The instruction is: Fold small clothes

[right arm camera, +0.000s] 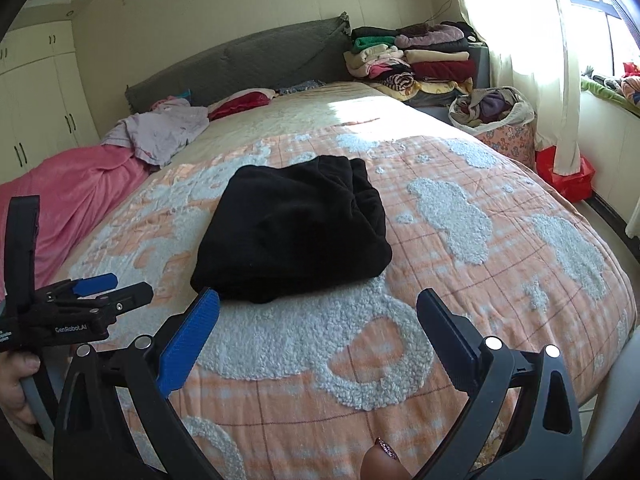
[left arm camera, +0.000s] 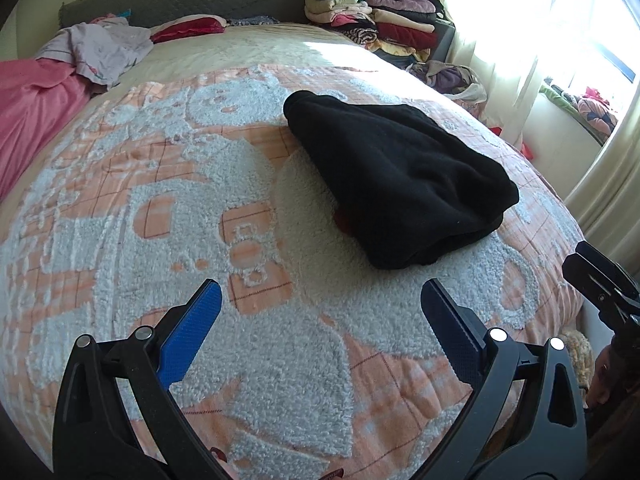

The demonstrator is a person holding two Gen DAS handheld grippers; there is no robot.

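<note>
Your left claw [left arm camera: 320,300] is spread wide and grasps nothing, hovering over the bed [left arm camera: 120,184]; your right claw [right arm camera: 318,312] is equally released, empty; the folded black garment [left arm camera: 396,176] lies on the blanket just ahead of both; only the right view shows the wardrobe [right arm camera: 36,92].

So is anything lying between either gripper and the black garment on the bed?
Nothing visible. Only bare bedspread separates the open left gripper and open right gripper from the folded black garment.
</note>
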